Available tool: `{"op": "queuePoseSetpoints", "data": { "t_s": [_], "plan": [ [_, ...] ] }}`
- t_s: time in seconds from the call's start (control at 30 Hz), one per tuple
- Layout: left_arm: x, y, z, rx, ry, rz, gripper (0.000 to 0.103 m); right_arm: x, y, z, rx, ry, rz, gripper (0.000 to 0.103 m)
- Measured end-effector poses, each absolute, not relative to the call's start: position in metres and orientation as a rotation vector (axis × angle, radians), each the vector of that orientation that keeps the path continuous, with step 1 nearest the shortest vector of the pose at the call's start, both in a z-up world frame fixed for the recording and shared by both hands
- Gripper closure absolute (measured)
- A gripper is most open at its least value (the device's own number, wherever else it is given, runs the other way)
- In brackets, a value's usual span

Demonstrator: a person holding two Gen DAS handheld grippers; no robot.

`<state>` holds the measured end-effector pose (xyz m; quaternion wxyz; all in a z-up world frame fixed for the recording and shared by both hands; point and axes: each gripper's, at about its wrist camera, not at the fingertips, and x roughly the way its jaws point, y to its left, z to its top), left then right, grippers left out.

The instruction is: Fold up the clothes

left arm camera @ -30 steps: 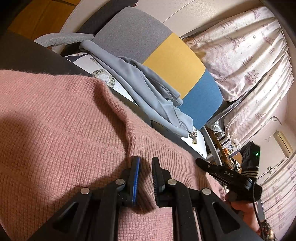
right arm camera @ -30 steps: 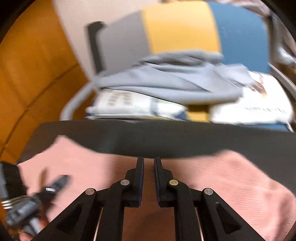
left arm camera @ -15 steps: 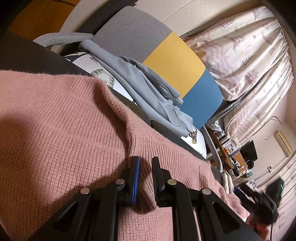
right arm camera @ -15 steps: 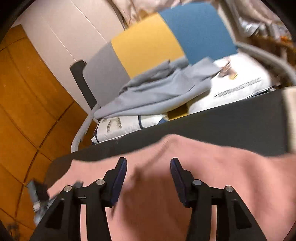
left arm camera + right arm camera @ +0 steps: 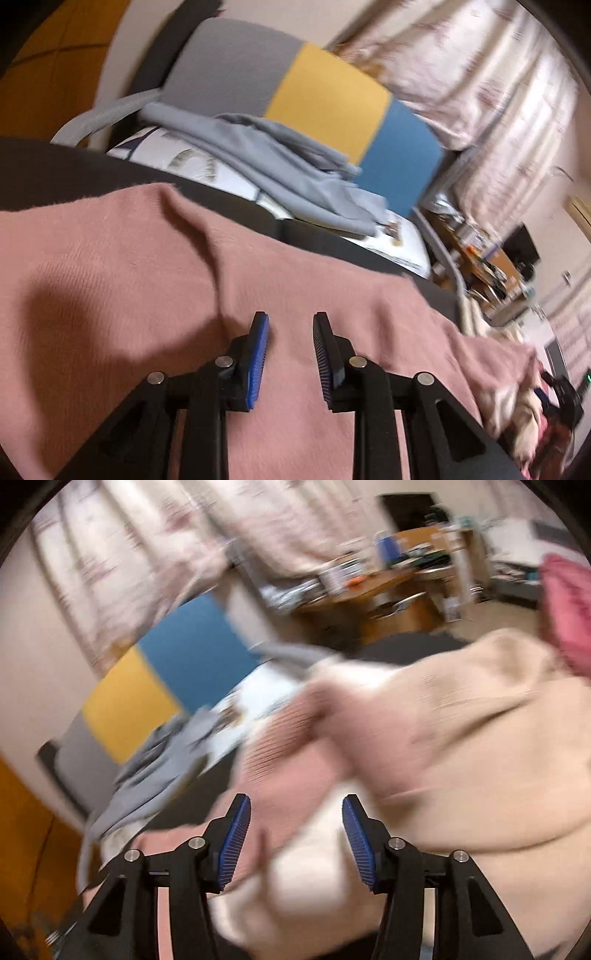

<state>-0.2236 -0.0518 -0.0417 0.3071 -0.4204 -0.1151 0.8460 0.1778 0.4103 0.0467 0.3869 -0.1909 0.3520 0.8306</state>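
The pink knit sweater (image 5: 155, 280) lies spread flat over the dark tabletop (image 5: 51, 173), with one raised crease running toward the far edge, and it serves here as the landmark. Directly above it hangs the left claw (image 5: 290, 325), fingers parted with a clear gap and only flat knit showing between the blue ribbed pads (image 5: 257, 363); it grips nothing. Beyond the sweater's far edge stands a chair (image 5: 325, 110) with a back in grey, yellow and blue panels, and a grey garment (image 5: 280, 173) is heaped on its seat over some printed white fabric (image 5: 192, 166). In the right wrist view, which is heavily motion-blurred, the right claw (image 5: 296, 814) is spread wide, its pads well apart, with a fold of the pink sweater (image 5: 291, 768) lying ahead of the gap. Just beside that fold, on the right, a cream garment (image 5: 461, 746) is bunched up, touching or overlapping the sweater; the blur hides which. A darker pink garment (image 5: 569, 609) shows past the cream one, at the picture's edge.
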Motion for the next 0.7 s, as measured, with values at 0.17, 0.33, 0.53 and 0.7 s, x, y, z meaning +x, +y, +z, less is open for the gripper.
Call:
{"op": "queuePoseSetpoints", "data": {
  "t_s": [0.17,0.33,0.53,0.7],
  "plan": [
    [-0.179,-0.061,-0.042,-1.112,-0.224,2.222,0.079,0.194,0.415,0.052,-0.549,0.679,2.09,0.032],
    [-0.159,-0.076,-0.053,-1.132,-0.249,2.218,0.078,0.155,0.44,0.037,-0.755,0.43,2.083,0.062],
    [-0.166,-0.094,-0.063,-1.135,-0.424,2.139,0.078,0.155,0.462,0.055,-0.797,0.517,2.104,0.093],
    [-0.167,-0.097,-0.065,-1.126,-0.456,2.127,0.078,0.154,0.446,0.122,-0.777,0.614,2.279,0.093]
  ]
}}
